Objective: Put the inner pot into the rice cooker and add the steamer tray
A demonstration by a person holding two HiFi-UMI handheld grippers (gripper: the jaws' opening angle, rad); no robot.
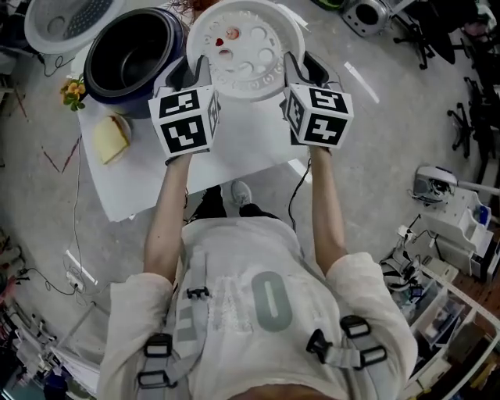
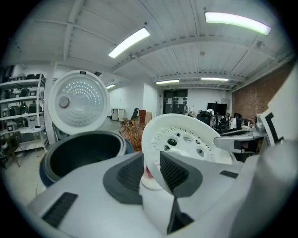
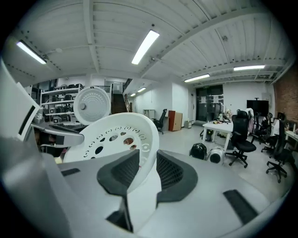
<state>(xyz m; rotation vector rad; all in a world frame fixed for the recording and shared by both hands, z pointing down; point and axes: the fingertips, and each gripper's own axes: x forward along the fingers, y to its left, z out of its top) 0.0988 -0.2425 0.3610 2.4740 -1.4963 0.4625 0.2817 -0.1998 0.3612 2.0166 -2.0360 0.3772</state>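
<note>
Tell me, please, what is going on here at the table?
A person holds the white steamer tray lifted above the table, with the left claw and the right claw clamped on opposite sides of its rim. The rice cooker stands open to the person's left, lid up, the dark inner pot apparently already inside. The tray is not yet in the cooker.

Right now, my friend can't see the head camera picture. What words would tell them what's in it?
Seen from above, a person's left gripper and right gripper clamp opposite sides of a round white steamer tray with holes, over a white table. An open rice cooker stands left of the tray, dark inside.
</note>
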